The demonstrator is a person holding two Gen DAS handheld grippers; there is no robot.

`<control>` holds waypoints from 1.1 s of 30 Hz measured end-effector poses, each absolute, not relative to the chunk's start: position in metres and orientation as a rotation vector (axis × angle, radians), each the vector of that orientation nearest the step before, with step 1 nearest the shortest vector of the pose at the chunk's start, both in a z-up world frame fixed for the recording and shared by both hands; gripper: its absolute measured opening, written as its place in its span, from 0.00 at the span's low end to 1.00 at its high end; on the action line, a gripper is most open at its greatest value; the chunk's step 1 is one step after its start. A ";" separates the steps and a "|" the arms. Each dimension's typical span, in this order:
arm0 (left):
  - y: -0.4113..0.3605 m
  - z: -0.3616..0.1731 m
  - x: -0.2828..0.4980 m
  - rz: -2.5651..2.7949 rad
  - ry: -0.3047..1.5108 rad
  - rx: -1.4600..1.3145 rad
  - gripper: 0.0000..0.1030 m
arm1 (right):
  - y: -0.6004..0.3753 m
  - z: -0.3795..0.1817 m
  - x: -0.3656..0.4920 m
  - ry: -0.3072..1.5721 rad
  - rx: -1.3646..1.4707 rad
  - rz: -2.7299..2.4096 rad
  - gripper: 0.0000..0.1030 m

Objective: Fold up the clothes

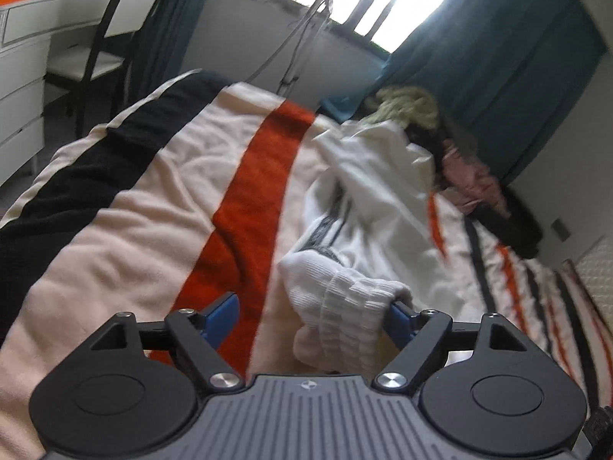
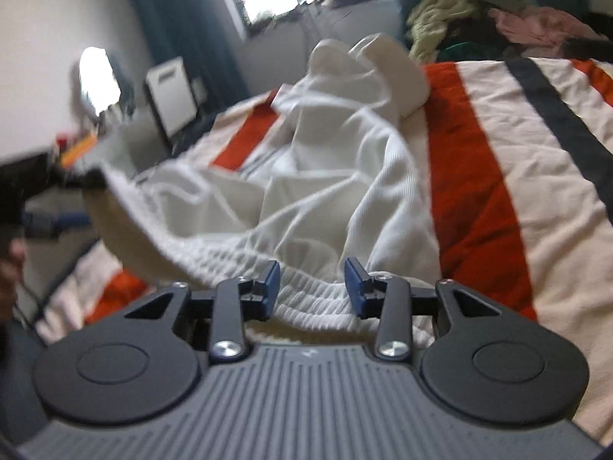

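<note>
A white sweatshirt (image 1: 367,199) with a ribbed hem lies crumpled on a striped blanket (image 1: 153,207); it also shows in the right wrist view (image 2: 325,176). My left gripper (image 1: 310,314) is open, with the ribbed hem (image 1: 352,314) bunched between its blue fingers and draped against the right one. My right gripper (image 2: 312,287) is open, its blue fingers on either side of the ribbed hem (image 2: 314,306). At the left edge of the right wrist view the other gripper (image 2: 42,191) lifts a corner of the hem.
The blanket (image 2: 498,176) has cream, orange and black stripes. A pile of other clothes (image 1: 440,134) sits at the far end of the bed, also in the right wrist view (image 2: 498,19). A chair (image 1: 99,50) and white drawers (image 1: 19,76) stand to the left.
</note>
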State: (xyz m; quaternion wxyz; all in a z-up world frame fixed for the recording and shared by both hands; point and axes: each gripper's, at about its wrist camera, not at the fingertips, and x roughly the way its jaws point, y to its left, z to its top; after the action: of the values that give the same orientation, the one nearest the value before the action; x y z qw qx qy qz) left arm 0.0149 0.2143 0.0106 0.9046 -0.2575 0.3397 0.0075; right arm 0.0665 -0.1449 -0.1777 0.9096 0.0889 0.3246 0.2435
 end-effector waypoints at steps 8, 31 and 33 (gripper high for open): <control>0.228 -0.006 0.025 0.068 0.803 -0.573 0.91 | -0.136 -0.189 0.065 0.703 0.133 0.489 0.37; 0.233 0.044 -0.015 0.051 0.851 -0.517 0.95 | -0.151 -0.187 0.069 0.693 0.225 0.462 0.37; 0.218 0.038 0.001 0.046 0.874 -0.479 0.95 | -0.152 -0.186 0.069 0.691 0.234 0.460 0.38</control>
State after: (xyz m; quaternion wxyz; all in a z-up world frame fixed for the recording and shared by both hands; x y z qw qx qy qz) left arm 0.0013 0.2184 0.0378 0.8782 -0.2297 0.4190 0.0221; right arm 0.0687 -0.1524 -0.1863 0.9085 0.1134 0.3347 0.2231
